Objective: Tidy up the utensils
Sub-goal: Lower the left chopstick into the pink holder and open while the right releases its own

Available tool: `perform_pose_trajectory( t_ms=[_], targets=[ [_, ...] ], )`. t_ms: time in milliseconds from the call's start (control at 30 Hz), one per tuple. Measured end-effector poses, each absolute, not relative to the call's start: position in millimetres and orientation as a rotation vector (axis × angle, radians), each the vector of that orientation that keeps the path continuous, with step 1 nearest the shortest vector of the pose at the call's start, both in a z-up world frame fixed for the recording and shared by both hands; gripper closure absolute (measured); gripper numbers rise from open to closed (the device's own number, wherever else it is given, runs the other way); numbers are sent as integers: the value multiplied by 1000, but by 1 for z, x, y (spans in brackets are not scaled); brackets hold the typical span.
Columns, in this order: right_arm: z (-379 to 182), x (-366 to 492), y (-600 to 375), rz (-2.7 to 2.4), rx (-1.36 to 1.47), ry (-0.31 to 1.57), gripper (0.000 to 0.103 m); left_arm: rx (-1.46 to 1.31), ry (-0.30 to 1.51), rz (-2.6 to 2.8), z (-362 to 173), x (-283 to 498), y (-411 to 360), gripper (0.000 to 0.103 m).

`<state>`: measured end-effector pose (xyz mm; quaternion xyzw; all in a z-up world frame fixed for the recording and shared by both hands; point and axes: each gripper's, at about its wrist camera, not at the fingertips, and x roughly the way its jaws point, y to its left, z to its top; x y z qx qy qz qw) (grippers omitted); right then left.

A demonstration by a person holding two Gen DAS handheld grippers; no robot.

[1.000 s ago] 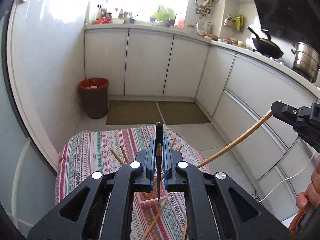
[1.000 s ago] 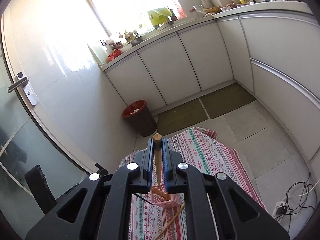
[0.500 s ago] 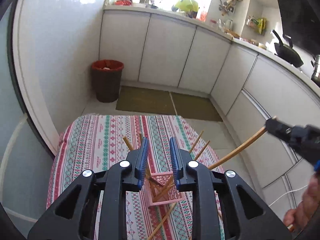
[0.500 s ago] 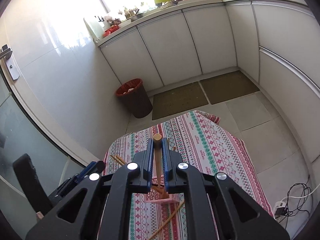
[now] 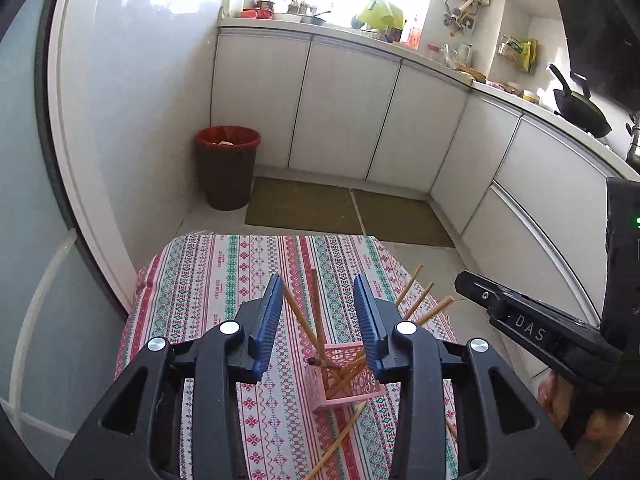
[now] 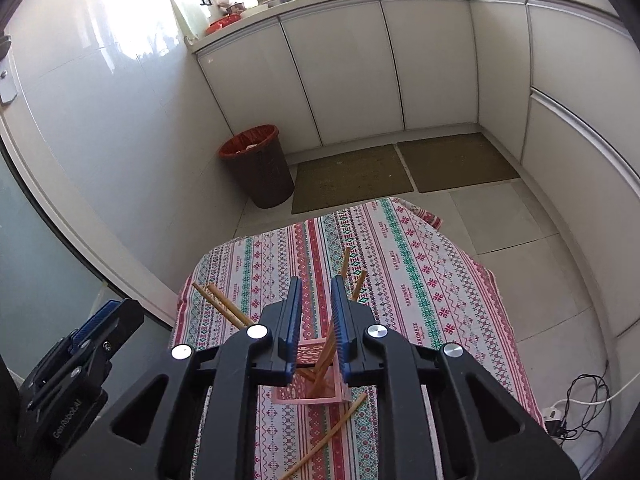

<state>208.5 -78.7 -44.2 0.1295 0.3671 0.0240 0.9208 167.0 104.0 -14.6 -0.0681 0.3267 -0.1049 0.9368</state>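
**Both grippers empty above the chopstick holder**

Your left gripper (image 5: 318, 320) hangs over the pink perforated plastic holder (image 5: 346, 380), its blue-padded jaws wide apart with nothing between them. Your right gripper (image 6: 316, 320) hangs over the same holder (image 6: 308, 376), jaws parted by a narrower gap and likewise empty. The holder stands on the striped, patterned tablecloth (image 5: 208, 280) covering the small table. Several light wooden chopsticks (image 5: 316, 312) lean inside it, fanning outward because the holder is short and the sticks long; a darker stick tip (image 5: 313, 360) rests at its rim. One stray wooden chopstick (image 6: 332, 432) lies flat on the cloth just beside the holder, its far end touching or nearly touching the base. Judging by this, most utensils are stowed, and the stray stick appears the next candidate. Approach it low and along its length, since a thin round stick will probably roll away from pads closing off-centre.
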Motion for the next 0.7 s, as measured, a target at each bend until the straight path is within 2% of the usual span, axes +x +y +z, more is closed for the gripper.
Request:
perform_pose_trajectory(
  t_ms=[233, 333, 433, 500, 633, 700],
  targets=[
    [-40, 194, -81, 4, 194, 738, 73, -118, 681, -215, -16, 164, 95, 59],
    [-39, 185, -85, -33, 157, 726, 66, -110, 683, -211, -17, 161, 91, 50],
    [-39, 174, -91, -68, 123, 709, 55, -97, 685, -204, -20, 156, 86, 37],
    [-39, 166, -94, -91, 96, 695, 42, -86, 690, -202, -22, 153, 81, 32],
    [-42, 148, -105, -156, 71, 661, 27, -54, 703, -200, -29, 148, 73, 28],
    [-44, 141, -111, -177, 56, 658, 20, -46, 709, -197, -32, 146, 71, 20]
  ],
)
